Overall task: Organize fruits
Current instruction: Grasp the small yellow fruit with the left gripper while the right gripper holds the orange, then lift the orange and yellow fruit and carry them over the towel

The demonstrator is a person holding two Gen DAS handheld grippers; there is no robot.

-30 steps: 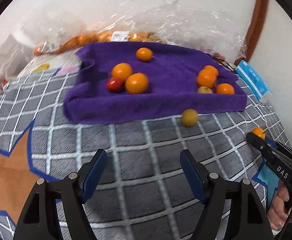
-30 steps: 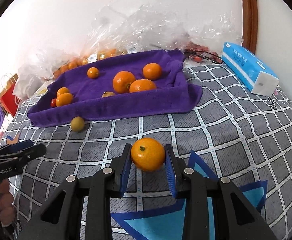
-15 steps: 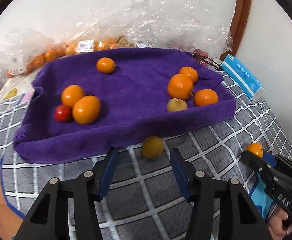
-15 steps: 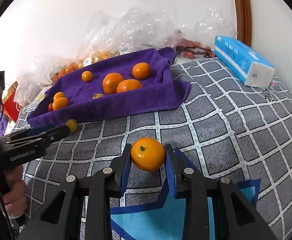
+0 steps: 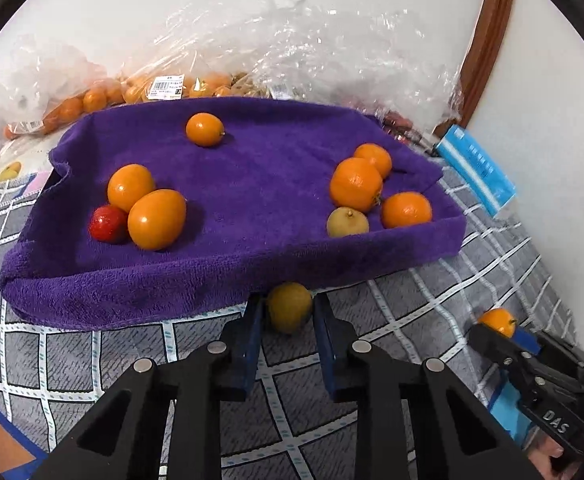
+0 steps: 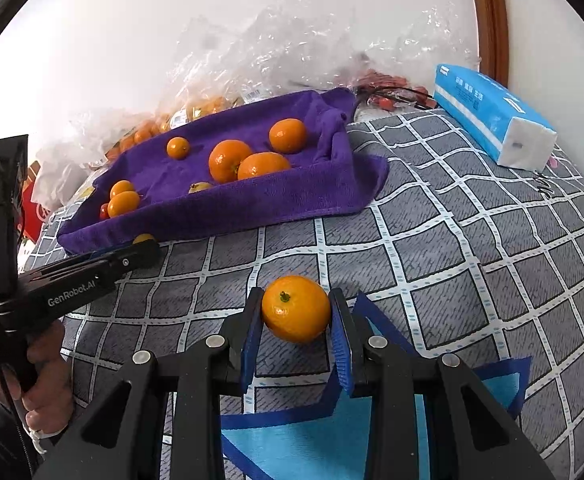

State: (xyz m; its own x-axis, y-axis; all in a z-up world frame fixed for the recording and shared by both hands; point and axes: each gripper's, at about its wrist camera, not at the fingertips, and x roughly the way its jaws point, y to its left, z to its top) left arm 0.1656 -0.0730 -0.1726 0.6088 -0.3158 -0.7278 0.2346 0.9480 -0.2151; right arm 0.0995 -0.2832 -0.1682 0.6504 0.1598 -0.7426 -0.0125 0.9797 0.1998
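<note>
From the left wrist view we see the left tool (image 5: 288,312) with its blue pads closed against a small yellow-green fruit (image 5: 290,306) that sits on the checked bedcover (image 5: 431,292), tucked right under the front fold of the purple towel (image 5: 252,208); the fruit's lower part is hidden between the pads, and we cannot tell whether it is lifted. A second ago these jaws stood wide apart, well short of the fruit, and the towel looked farther off. On the towel lie several oranges, a red fruit (image 5: 108,224) half hidden behind an oval orange fruit (image 5: 156,219), and another yellow-green fruit (image 5: 347,222). At the right edge the right tool (image 5: 509,334) is cut off by the frame, an orange showing at its tip. From the right wrist view we see the right tool (image 6: 295,316) clamped on a mandarin (image 6: 295,308) above the bedcover, as it was a second ago. The left tool (image 6: 144,250) reaches in from the left, its tip covering most of the yellow-green fruit (image 6: 144,238), with the hand (image 6: 48,376) on its grip partly out of frame. A blue tissue pack (image 6: 487,114) lies well apart at right.
</note>
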